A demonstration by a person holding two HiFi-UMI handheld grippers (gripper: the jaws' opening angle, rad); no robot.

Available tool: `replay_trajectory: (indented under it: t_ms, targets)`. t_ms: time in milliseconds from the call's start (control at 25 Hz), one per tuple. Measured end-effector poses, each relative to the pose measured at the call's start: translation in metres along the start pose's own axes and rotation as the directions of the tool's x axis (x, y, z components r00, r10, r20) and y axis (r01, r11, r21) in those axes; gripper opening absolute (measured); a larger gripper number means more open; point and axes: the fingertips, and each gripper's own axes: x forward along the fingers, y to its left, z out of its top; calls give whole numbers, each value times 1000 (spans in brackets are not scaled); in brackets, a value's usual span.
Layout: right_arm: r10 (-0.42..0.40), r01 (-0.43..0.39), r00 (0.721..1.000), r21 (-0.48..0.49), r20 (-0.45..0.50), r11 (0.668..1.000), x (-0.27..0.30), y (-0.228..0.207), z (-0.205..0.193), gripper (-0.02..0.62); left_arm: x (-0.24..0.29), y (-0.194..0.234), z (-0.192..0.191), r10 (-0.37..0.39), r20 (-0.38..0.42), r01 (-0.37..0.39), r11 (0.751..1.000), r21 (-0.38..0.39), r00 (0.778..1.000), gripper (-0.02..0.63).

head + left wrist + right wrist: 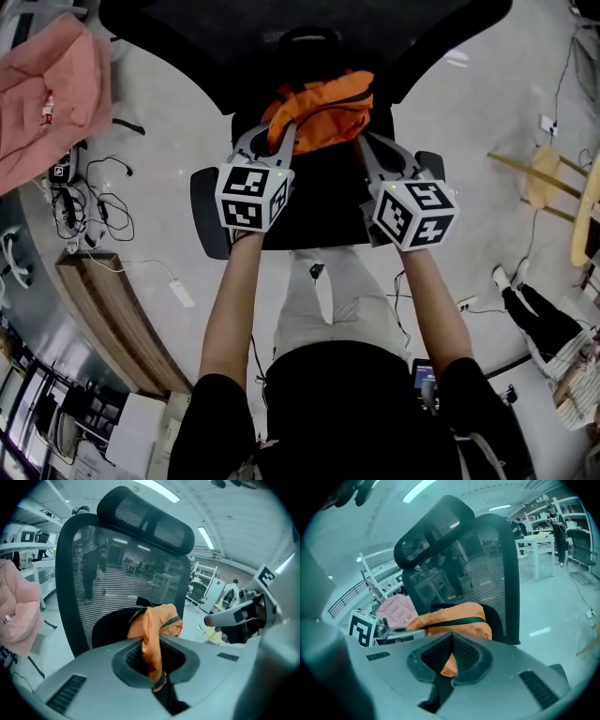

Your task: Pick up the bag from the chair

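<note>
Black mesh chair: orange bag on seat.

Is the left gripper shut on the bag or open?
Shut on it: on the left gripper, the jaws pinch a fold of the orange bag between them, in front of the chair.

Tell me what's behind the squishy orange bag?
The black mesh office chair's backrest stands behind the soft orange fabric bag. What lies directly beneath the bag is covered.
</note>
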Motion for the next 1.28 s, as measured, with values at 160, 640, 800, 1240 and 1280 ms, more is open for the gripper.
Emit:
replay_trajectory:
  t_ms: [160,640,800,1240,1280]
  targets:
    - [-6,6,1000,-7,2,1000,-1,-2,1,0,-1,-5,2,-13,4,13,1000,5,1000,26]
    - [2,-1,999,-38,34,999,-20,10,17,0,-27,-33,31,-22,61,22,1000,-2,998,25]
    - [7,-4,999,-55,49,998,-33,18,23,0,-41,-48,39,-36,64,35,999,15,997,24]
    - [10,-1,994,-86,107,996,-76,40,37,0,-92,-71,73,-25,145,23,1000,12,989,25]
    - [12,-1,993,-88,114,996,-79,43,39,0,-98,-71,77,-24,154,22,1000,14,988,25]
